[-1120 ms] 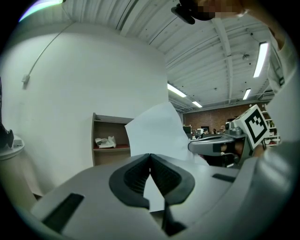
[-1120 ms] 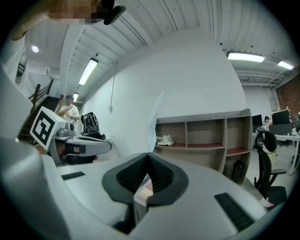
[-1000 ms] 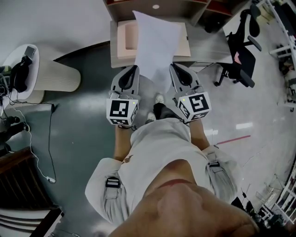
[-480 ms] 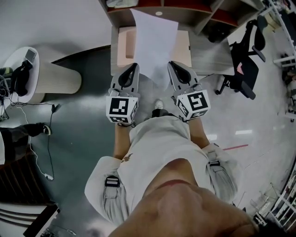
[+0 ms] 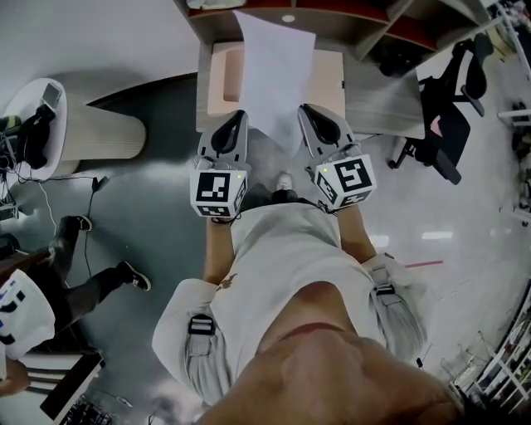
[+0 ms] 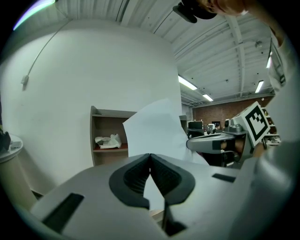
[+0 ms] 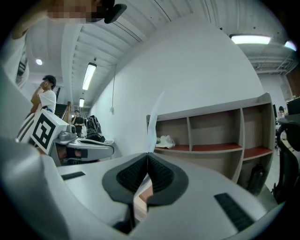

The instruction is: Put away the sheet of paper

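Left hand-held gripper (image 5: 240, 116) and right hand-held gripper (image 5: 304, 110) clamp the paper (image 5: 278, 58) before shelves (image 7: 213, 133).

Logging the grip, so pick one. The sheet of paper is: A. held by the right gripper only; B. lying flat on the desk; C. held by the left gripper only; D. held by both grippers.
D: the left gripper and the right gripper each have their jaws shut on the sheet of paper, one at each side.

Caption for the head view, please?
Left gripper and right gripper each pinch a sheet of paper, held before a shelf unit.
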Available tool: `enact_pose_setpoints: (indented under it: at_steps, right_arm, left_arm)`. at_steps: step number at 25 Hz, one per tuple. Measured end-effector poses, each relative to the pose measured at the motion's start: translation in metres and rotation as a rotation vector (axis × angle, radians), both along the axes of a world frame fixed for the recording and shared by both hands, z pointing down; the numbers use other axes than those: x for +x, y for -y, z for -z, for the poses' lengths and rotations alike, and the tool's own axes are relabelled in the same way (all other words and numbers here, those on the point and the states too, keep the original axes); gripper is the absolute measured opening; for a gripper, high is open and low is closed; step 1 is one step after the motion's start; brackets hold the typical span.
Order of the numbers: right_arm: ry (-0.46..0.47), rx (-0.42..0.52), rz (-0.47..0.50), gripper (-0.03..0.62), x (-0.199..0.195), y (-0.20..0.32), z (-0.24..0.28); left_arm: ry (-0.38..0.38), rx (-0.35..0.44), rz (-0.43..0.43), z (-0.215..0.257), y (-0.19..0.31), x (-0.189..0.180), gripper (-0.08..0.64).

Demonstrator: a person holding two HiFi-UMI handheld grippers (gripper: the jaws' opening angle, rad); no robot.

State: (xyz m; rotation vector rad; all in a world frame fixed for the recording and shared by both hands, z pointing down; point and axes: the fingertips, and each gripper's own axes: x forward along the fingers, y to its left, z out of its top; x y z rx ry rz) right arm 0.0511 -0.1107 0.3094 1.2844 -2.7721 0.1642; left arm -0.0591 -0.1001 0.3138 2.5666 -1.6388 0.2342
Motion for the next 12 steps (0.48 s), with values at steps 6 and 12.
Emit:
enact_pose_setpoints:
  at_steps: [6,12]
  right_arm:
    - [-0.005,-0.046,0.012,0.021,-0.003,0.011,-0.018]
    - [-0.024,-0.086,0.001,0.021,-0.004,0.029,-0.037]
  left_arm:
    - [-0.003,-0.034,0.006,-0.016,0.011,-0.003,0.021]
    - [0.000,-0.053,-0.011,-0.031,0.033,-0.006,0.021]
